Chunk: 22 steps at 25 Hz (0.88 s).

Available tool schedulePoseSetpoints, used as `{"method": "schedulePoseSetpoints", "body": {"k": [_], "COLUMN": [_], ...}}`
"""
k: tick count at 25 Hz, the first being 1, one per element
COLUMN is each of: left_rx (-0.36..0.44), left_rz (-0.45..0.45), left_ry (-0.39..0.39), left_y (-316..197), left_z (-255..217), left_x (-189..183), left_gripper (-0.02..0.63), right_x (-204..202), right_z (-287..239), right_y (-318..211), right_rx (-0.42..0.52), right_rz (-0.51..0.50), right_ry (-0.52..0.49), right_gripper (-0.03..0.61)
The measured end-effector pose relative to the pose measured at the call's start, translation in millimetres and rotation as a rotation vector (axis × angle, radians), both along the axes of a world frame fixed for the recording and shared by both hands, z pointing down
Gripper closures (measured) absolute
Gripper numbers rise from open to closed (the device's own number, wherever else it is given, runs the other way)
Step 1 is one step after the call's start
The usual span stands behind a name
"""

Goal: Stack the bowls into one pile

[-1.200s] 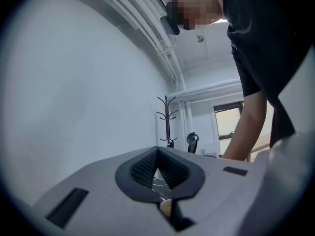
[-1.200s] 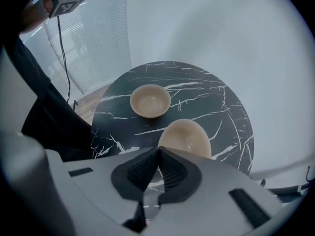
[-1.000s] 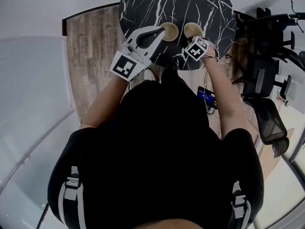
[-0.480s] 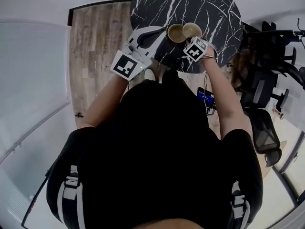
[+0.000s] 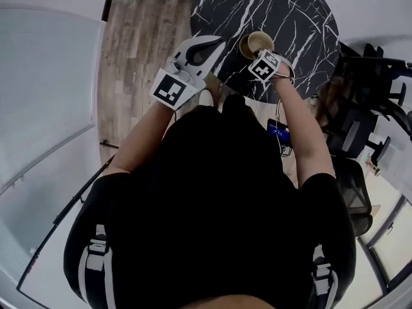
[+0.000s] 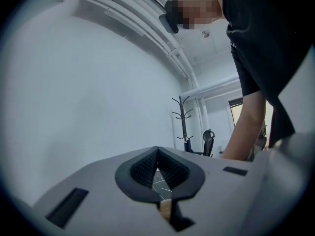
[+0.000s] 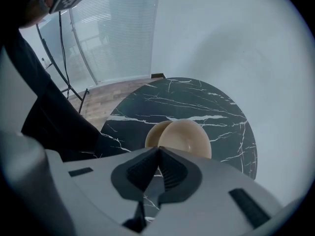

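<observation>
Tongs first: my left pair point(image 6: 157, 150) has its jaws pressed together on nothing, and I hold it level at the near-left edge of the table point(image 7: 147, 107), the round black marble one. My right pair point(image 7: 158, 151) points steeply down over the table's near side, its jaws nipped onto the near rim of the front bowl point(image 7: 186, 137). That tan bowl is over the table's middle, overlapping the second bowl point(image 7: 153, 135) just to its left; whether the two touch I can't tell
</observation>
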State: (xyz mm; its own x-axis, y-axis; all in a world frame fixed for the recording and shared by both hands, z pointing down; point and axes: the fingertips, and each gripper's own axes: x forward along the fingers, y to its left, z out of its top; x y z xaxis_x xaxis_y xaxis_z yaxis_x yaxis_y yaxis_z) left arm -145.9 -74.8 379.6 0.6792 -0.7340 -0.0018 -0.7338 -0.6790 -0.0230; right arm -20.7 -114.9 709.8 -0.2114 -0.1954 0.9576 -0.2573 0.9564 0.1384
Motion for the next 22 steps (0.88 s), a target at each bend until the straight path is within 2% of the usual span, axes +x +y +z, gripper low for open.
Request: {"method": "schedulePoseSetpoints", "body": {"k": [17,22], "left_rx": [-0.024,-0.024], "left_rz": [-0.048,-0.049], "left_ry": [-0.019,-0.016], "left_y": [1,0], "left_z": [6,5], "left_x": [-23,-23], "left_gripper": [0.609,0.609], "right_x": [-21,-19], "right_z": [29,29], "right_y": [9,10], "right_rx": [-0.047,-0.062], "right_rz": [-0.039,-0.027], "right_ry": [0.024,0.012], "right_gripper": [0.570,0.533]}}
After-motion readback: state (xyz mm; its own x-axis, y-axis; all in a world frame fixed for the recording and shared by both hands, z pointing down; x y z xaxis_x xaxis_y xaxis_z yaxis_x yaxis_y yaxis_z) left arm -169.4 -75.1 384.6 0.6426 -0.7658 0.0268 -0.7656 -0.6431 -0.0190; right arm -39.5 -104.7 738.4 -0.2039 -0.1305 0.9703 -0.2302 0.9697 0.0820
